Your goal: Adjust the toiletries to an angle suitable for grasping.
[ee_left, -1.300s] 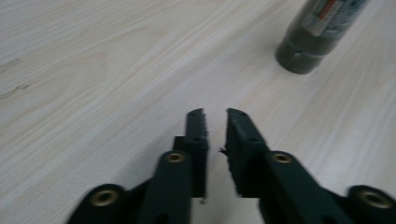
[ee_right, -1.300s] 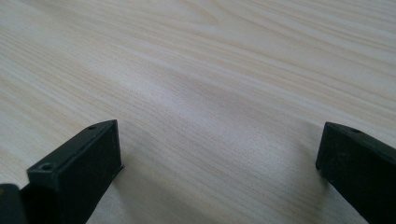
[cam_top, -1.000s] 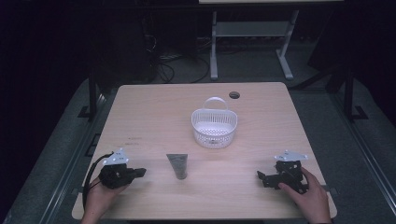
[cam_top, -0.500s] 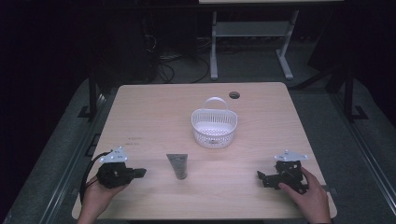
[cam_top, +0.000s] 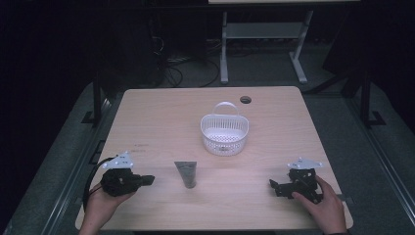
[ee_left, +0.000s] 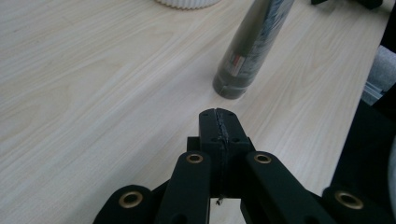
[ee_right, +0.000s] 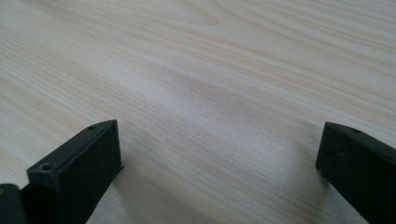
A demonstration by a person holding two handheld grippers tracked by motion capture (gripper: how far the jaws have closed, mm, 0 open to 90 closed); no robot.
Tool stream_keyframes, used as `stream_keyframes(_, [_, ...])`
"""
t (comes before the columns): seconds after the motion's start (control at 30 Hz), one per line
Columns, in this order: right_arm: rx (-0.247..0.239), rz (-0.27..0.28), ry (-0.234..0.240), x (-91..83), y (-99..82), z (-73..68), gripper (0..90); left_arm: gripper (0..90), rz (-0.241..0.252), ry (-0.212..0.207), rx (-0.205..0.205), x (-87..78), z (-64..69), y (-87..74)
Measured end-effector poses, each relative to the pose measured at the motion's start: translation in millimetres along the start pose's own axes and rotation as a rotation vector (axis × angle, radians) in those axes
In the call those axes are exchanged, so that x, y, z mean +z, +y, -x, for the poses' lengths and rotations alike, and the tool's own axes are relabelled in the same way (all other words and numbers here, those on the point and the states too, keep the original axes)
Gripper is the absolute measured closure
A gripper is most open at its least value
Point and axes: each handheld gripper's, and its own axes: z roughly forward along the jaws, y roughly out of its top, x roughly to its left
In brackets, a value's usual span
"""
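— Looking from the near edge of the table (cam_top: 161, 112), what does the person hold?

— A gripper in each hand. The left gripper (cam_top: 147, 179) lies low on the wood with its jaws pressed tight together and nothing between them. The right gripper (cam_top: 272, 185) sits well apart on the other side, with its jaws spread wide over bare wood, also holding nothing.

— Where is the thing to pick up?

— The grey tube (cam_top: 186, 174) lies flat between the two grippers, a bit nearer the left one. In the left gripper view, its round cap end (ee_left: 229, 87) points at the closed jaws, just ahead of them.

— And farther back?

— The white basket (cam_top: 224, 133) stands past the tube, near the middle of the table. It looks empty.

— How should the person do this step well?

— The left jaws likely need to open first. Then they should slide in low, one jaw on each side of the tube, and squeeze softly so it does not roll away.
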Motion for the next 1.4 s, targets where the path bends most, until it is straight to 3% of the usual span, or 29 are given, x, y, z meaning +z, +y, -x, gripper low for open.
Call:
stream_keyframes(0.87, [0.000, 0.000, -0.001, 0.0, 0.0, 0.0, 0.0, 89.6, 0.020, -0.047, 0.083, -2.9, 26.8, 42.8])
stream_keyframes(1.4, [0.000, 0.001, -0.001, 0.1, -0.1, 0.0, 0.0, 89.6, 0.014, -0.069, 0.122, 15.6, 32.9, 63.4])
